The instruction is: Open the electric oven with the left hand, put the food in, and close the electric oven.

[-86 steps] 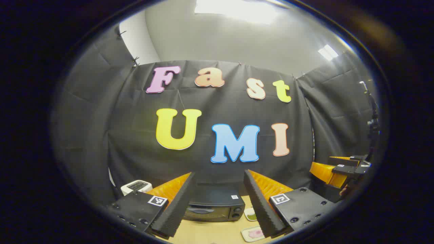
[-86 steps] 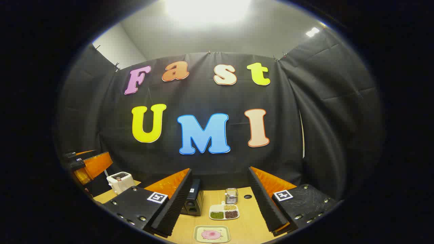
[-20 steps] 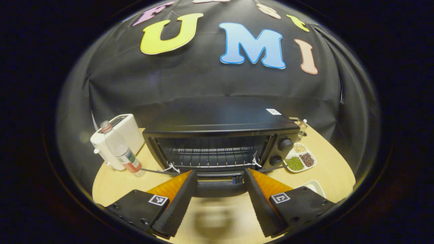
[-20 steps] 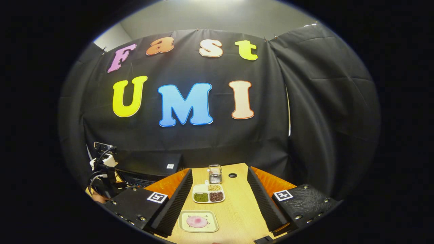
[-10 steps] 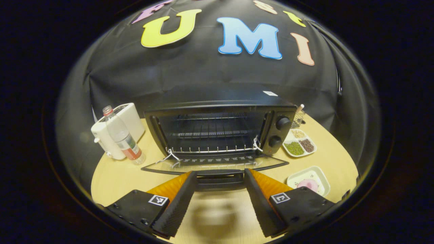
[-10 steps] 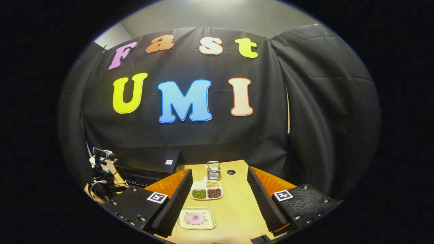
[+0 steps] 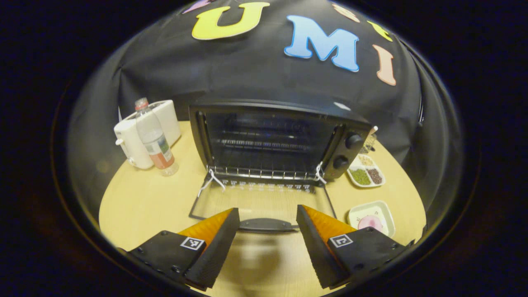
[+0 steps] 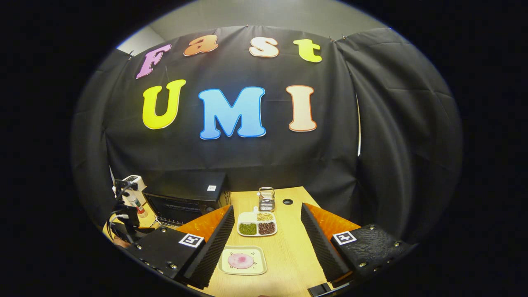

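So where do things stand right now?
Both grippers open, left gripper by the door handle. Oven door down. Food on its plate, nothing blocking.

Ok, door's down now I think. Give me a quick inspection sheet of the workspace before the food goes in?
Surface: wooden table, round grommet hole near the back.
Job's things: electric oven, door folded down flat, wire rack bare; pink food on a small plate.
Clutter: white toaster, water bottle, three-part bean dish, small glass holder.
Grippers: left gripper open, straddling the door handle, not pinching; right gripper open, above the plate.
Cables: white ties at the rack corners.
Surroundings: black cloth booth wall.
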Tool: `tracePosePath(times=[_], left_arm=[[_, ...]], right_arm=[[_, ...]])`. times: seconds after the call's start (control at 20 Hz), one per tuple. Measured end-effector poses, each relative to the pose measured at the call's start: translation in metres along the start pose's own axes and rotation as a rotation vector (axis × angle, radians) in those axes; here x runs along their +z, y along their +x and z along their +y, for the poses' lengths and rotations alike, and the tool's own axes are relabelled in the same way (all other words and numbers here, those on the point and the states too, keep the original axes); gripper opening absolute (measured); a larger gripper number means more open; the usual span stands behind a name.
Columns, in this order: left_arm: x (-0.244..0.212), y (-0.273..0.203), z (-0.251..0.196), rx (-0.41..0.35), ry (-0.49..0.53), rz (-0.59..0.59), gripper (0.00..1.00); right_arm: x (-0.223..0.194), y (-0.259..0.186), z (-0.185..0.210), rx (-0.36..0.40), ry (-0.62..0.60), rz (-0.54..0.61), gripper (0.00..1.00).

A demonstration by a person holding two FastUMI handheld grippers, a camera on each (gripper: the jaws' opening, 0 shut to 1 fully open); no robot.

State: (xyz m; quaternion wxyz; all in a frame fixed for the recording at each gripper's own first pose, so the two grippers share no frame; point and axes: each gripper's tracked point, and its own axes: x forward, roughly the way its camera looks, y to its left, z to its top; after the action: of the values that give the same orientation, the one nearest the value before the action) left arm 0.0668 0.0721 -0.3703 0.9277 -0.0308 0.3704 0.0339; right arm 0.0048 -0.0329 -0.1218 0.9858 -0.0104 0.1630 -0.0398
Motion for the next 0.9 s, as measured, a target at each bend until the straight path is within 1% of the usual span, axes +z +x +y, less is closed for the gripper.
tracePosePath(times=[0.1,0.2,0.3,0.35,0.4,0.45,0.5,0.55,0.7,0.75,0.8,0.9], left_arm=[[0.042,-0.023,-0.01,-0.027,0.009,-0.118,0.95],[0.089,-0.056,-0.02,-0.045,0.023,-0.237,0.94],[0.128,-0.099,-0.032,-0.072,0.013,-0.356,0.94],[0.147,-0.12,-0.036,-0.083,0.004,-0.408,0.99],[0.161,-0.14,-0.039,-0.091,-0.006,-0.456,0.99],[0.174,-0.163,-0.039,-0.092,-0.02,-0.51,0.94],[0.187,-0.182,-0.038,-0.096,-0.032,-0.565,0.99],[0.198,-0.2,-0.039,-0.103,-0.04,-0.61,0.99],[0.214,-0.243,-0.028,-0.081,-0.037,-0.688,0.98],[0.217,-0.252,-0.023,-0.068,-0.039,-0.689,0.89],[0.225,-0.262,-0.019,-0.059,-0.046,-0.705,0.98],[0.24,-0.282,-0.012,-0.042,-0.057,-0.74,0.99]], right_arm=[[-0.009,0.008,0.005,0.041,-0.001,0.044,0.98],[-0.023,0.019,0.009,0.095,0.01,0.113,0.98],[-0.045,0.032,0.01,0.142,0.041,0.211,0.98],[-0.058,0.038,0.008,0.152,0.036,0.269,0.98],[-0.071,0.045,0.007,0.162,0.022,0.323,0.98],[-0.086,0.052,0.004,0.168,0.013,0.378,0.98],[-0.102,0.056,-0.001,0.175,0.015,0.435,0.98],[-0.118,0.06,-0.004,0.183,0.022,0.491,0.98],[-0.159,0.07,-0.005,0.208,0.059,0.648,0.98],[-0.169,0.074,-0.005,0.215,0.072,0.681,0.98],[-0.179,0.079,-0.005,0.219,0.08,0.71,0.98],[-0.196,0.089,-0.006,0.212,0.088,0.75,0.98]])
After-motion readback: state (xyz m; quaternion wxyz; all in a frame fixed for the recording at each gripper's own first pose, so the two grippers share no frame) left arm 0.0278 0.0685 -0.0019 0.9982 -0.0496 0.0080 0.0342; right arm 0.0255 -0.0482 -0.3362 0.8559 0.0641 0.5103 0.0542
